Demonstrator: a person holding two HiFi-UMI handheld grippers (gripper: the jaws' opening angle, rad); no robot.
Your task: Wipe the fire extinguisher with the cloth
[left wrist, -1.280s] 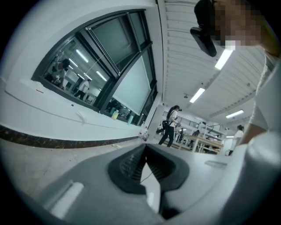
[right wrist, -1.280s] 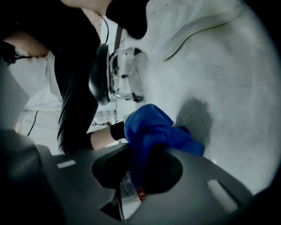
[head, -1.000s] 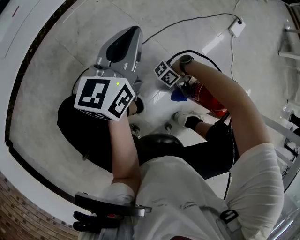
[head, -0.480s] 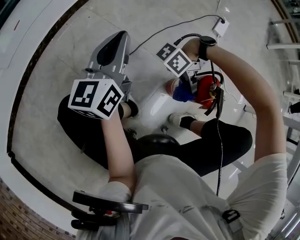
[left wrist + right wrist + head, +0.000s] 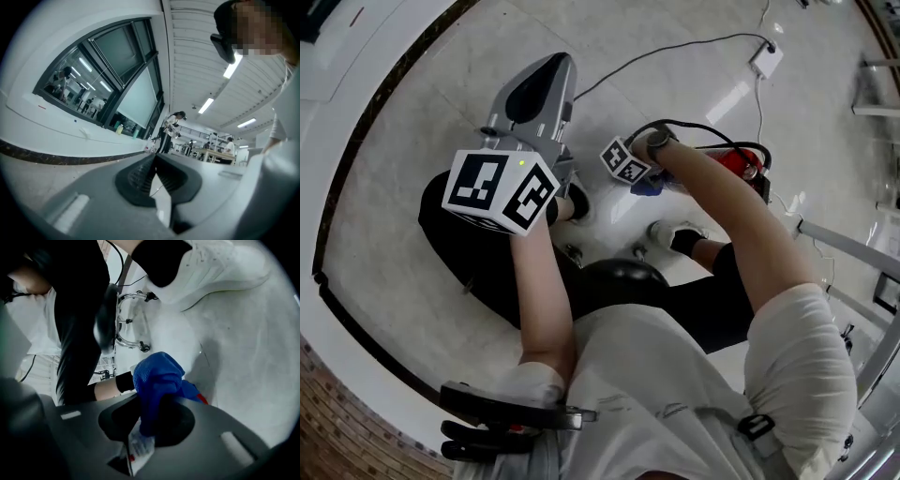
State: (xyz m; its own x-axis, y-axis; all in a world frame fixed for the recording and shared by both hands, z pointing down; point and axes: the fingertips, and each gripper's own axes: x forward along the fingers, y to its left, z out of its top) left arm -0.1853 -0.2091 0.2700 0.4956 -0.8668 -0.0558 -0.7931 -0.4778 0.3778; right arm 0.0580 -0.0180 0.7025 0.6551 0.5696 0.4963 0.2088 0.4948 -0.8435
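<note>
The right tongs (image 5: 151,416) are clamped on a bunched blue cloth (image 5: 157,376), and its white label hangs in the gap between them. The fire extinguisher (image 5: 734,161) is down on the pale floor (image 5: 412,141), just past the person's white shoe (image 5: 673,234). Its black hose (image 5: 694,125) loops over it, and the right forearm covers much of the red body. The cloth is at the extinguisher's near end. The right gripper view shows only a sliver of red behind the blue wad, so the cloth is probably touching the body, but I can't be sure of it. The left tongs (image 5: 154,158) are closed on nothing. They are held up well apart from the extinguisher and point out across the room.

The step in hand looks like a wiping stroke along the red body. To do it well:

- **Stroke:** Press the wad flat against the curve and draw it along the length in one steady pass, not in dabs.
- **Grip:** Only a narrow part of the cloth is pinched, so the hold needs to be firm or the wad may drag out.
- **Steadying:** A cylinder on a smooth floor is likely to roll or skid under a sideways push. The idle left tongs could brace its far end.
- **Snags and coverage:** The hose and handle could catch the cloth, so stay clear of them. Turn the body afterwards to reach the side facing the floor.
</note>
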